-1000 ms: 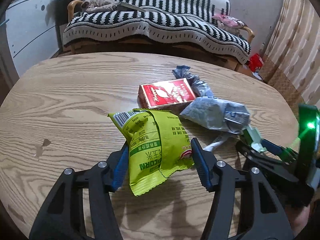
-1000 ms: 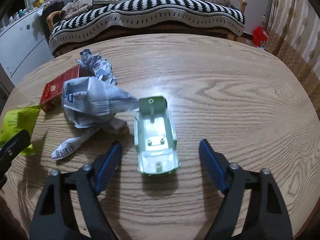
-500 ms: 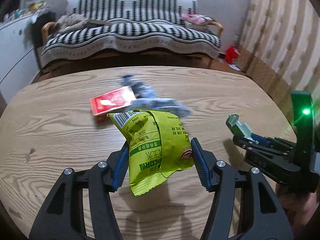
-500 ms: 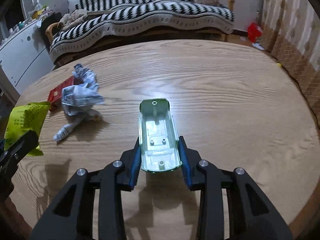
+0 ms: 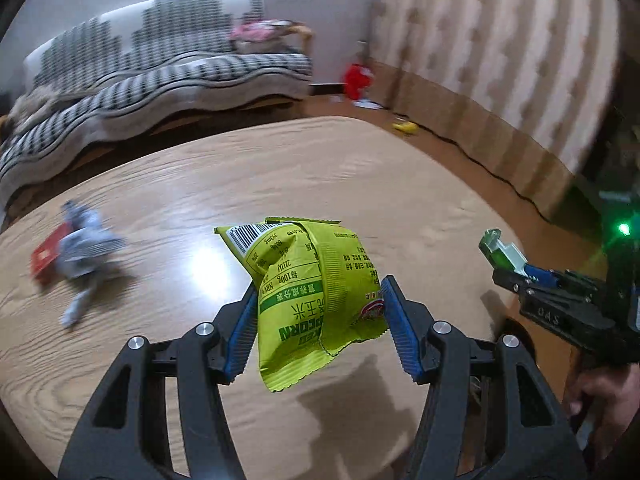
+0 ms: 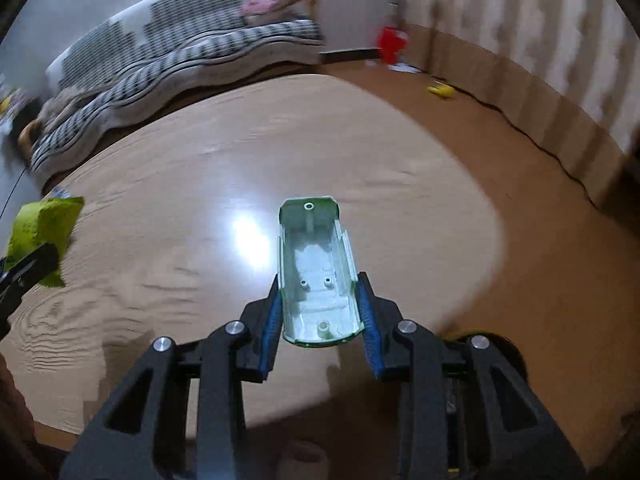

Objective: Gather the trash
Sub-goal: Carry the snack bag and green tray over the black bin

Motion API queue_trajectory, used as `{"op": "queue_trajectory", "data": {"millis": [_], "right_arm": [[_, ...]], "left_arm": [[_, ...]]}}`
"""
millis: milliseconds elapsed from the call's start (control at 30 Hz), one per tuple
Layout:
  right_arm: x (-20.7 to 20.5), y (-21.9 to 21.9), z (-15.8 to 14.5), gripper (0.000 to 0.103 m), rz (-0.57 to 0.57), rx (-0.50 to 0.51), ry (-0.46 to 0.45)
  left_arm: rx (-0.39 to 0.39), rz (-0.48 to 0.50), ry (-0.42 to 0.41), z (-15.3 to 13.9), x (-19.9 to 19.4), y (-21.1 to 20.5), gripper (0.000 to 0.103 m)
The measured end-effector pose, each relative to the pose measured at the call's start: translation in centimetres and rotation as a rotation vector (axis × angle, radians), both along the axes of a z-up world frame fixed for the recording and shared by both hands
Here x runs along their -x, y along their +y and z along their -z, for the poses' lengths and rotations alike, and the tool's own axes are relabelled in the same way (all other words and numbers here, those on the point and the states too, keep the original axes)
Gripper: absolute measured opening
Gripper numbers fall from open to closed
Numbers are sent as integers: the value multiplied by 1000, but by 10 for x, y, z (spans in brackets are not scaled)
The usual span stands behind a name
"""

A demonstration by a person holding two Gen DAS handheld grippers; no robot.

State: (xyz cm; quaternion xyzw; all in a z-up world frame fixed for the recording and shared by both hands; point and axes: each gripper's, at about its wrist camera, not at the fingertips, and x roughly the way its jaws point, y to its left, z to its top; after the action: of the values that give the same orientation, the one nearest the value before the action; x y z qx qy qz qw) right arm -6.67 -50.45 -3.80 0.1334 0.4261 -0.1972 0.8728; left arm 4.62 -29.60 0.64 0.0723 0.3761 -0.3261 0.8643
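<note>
Gripping a yellow-green snack bag [image 5: 316, 292] at centre frame, left gripper [image 5: 318, 320] clenched, right gripper [image 6: 320, 312] clamped round a green plastic shell [image 6: 316, 272], frame centre.

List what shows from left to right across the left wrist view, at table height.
Red packet → crumpled grey wrapper → yellow-green snack bag in the left gripper → green plastic shell in the right gripper.

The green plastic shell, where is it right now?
The green plastic shell is clamped in the right gripper, lifted over the wooden table; in the left wrist view it shows at far right, beside the yellow-green snack bag.
</note>
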Motion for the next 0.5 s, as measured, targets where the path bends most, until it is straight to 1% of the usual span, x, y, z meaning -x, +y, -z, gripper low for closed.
{"op": "queue_trajectory", "data": {"millis": [233,367,500], "right_arm": [[88,-84,12,35,189,-23,1],[127,-110,21,35,251,-39,19],[165,-127,35,35,300,-65,39]], "left_arm": [[-10,222,1,14,63,-97,58],[-10,340,-3,24,99,-142,58],[-7,421,13,34,125,-173,58]]}}
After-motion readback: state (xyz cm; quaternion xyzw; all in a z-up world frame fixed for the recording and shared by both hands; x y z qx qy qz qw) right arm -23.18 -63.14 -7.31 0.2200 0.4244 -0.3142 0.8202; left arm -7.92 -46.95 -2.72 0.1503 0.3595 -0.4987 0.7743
